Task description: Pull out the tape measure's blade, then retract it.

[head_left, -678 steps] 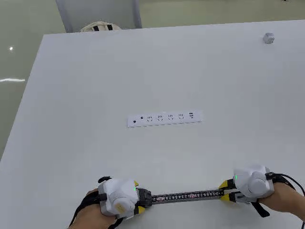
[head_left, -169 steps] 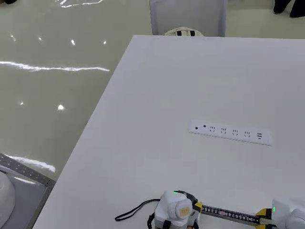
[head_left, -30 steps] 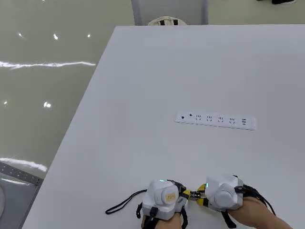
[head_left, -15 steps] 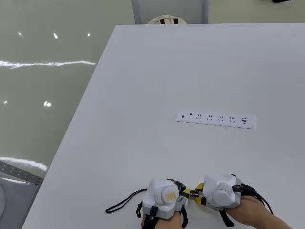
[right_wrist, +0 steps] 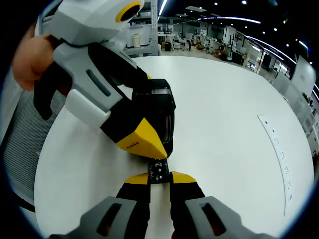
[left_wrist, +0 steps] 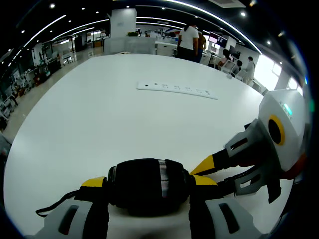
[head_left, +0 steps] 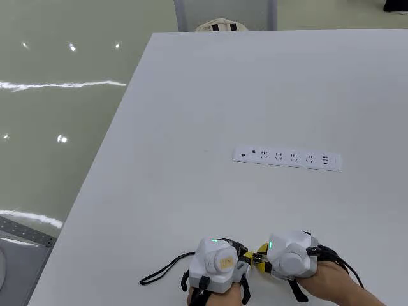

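Observation:
The black tape measure case (left_wrist: pixel 148 185) lies on the white table (left_wrist: pixel 99 119) with my left gripper (left_wrist: pixel 149 181) shut on it, yellow-tipped jaws on either side. In the right gripper view my right gripper (right_wrist: pixel 159 178) is shut on the blade (right_wrist: pixel 158 172), of which a short stub marked 2 shows outside the case (right_wrist: pixel 158 112). In the head view the left gripper (head_left: pixel 241 260) and right gripper (head_left: pixel 262 259) meet almost tip to tip at the table's near edge. The case's black wrist cord (head_left: pixel 162 273) trails to the left.
A white power strip (head_left: pixel 287 158) lies flat farther back on the table (head_left: pixel 255 89). The table's left edge runs diagonally, with shiny floor beyond. A chair back (head_left: pixel 220 25) stands at the far edge. People stand far off in the left gripper view.
My right gripper has moved left toward the left gripper, and the length of blade showing has shrunk to a short stub. The left gripper has stayed put on the case.

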Demonstrator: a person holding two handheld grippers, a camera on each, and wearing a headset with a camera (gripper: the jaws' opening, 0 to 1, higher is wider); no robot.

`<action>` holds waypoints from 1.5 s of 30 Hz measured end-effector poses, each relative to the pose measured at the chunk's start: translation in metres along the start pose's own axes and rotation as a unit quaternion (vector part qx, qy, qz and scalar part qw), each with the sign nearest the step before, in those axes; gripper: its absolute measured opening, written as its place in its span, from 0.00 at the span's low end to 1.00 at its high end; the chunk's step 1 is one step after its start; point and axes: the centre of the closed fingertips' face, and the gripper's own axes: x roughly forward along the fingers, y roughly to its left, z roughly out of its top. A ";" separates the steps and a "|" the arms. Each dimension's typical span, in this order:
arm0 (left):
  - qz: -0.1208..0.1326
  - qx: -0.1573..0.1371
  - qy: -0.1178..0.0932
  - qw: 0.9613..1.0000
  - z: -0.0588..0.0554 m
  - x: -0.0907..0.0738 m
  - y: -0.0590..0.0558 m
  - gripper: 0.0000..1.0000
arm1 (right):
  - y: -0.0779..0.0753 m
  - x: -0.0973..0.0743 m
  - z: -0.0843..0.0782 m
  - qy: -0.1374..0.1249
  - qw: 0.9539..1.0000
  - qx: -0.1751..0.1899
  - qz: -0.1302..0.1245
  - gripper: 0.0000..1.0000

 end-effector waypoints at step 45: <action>0.001 -0.008 0.002 1.000 -0.001 0.001 0.001 0.62 | 0.000 0.009 0.011 -0.015 1.000 -0.020 0.007 0.14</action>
